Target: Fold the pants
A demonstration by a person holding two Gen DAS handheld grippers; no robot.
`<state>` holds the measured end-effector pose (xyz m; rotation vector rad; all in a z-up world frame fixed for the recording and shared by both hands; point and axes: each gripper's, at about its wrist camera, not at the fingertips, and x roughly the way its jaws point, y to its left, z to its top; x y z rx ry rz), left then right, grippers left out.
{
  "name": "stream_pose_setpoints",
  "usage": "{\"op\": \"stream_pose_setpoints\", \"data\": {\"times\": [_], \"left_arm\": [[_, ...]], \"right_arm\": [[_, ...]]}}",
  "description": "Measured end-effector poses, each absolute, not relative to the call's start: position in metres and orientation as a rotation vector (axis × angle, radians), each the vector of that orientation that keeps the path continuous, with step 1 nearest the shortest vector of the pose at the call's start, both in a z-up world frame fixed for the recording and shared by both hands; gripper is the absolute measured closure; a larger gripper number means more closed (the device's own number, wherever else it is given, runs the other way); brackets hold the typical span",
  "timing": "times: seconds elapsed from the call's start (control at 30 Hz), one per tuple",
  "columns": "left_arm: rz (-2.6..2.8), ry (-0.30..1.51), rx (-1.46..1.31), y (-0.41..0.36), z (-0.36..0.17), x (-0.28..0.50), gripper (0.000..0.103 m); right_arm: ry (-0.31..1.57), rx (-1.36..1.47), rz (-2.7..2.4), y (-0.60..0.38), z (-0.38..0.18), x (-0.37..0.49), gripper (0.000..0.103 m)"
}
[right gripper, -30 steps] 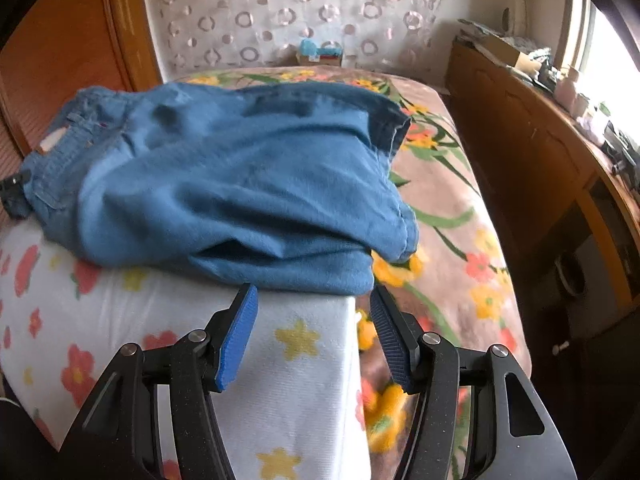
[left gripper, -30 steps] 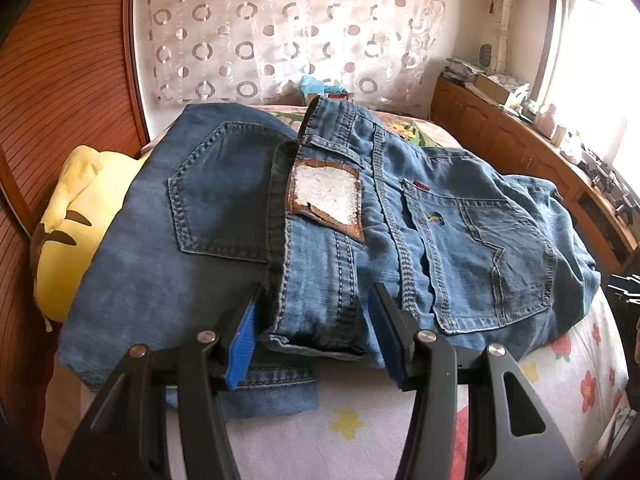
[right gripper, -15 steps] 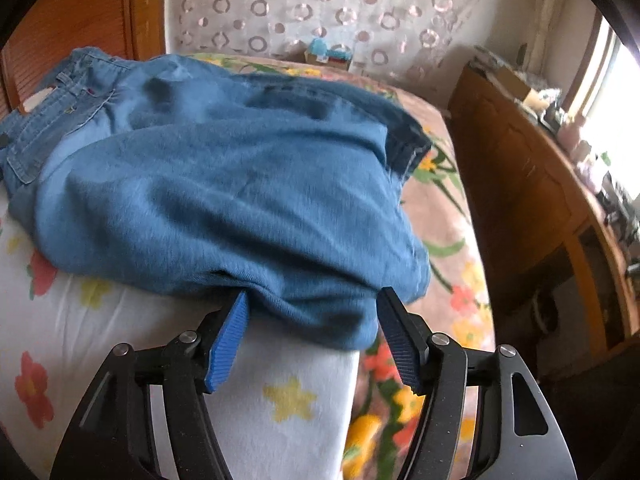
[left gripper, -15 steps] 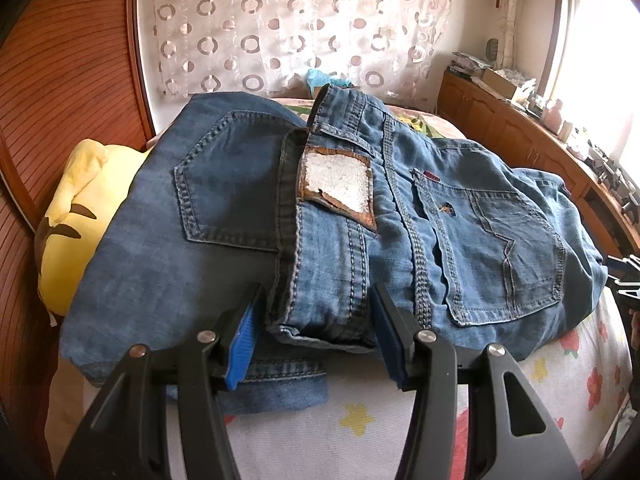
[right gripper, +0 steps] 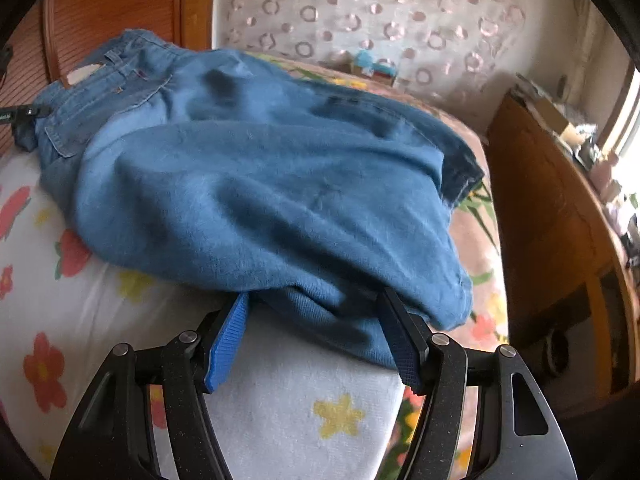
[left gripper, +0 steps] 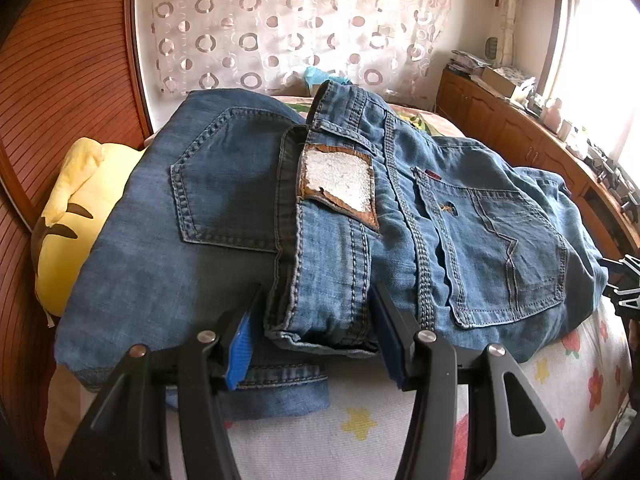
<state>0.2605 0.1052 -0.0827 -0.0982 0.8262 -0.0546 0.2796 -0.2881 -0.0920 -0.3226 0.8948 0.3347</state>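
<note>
At 6 o'clock, the left gripper [left gripper: 316, 332] clamps the heavy, floppy jeans' [left gripper: 400, 216] waistband [left gripper: 328, 280]; the right gripper [right gripper: 316, 336] straddles folded legs [right gripper: 280, 208], jaws apart.

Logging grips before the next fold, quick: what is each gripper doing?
Left gripper: jaws closed on the jeans' waistband.
Right gripper: jaws open, straddling the jeans' folded edge, not pinching it.

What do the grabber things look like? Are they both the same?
Yes, both match. The left gripper and right gripper each have two black curved plastic arms with round silver bolts and triangle cut-outs. Their fingers carry ridged blue rubber pads. No cables, sleeves or hands show.
</note>
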Motion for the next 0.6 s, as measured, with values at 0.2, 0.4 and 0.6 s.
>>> {"op": "stream_pose_setpoints", "data": {"times": [0.2, 0.4, 0.6], "left_arm": [[-0.045, 0.801, -0.090, 0.104, -0.081, 0.259, 0.059], [-0.073, 0.771, -0.082, 0.104, -0.070, 0.255, 0.083], [-0.109, 0.718, -0.042, 0.090, -0.045, 0.248, 0.094]], "right_arm": [[0.894, -0.222, 0.375, -0.298, -0.093, 0.288, 0.083], [0.830, -0.216, 0.368, -0.294, -0.082, 0.285, 0.095], [0.732, -0.208, 0.331, -0.297, -0.048, 0.289, 0.097]]}}
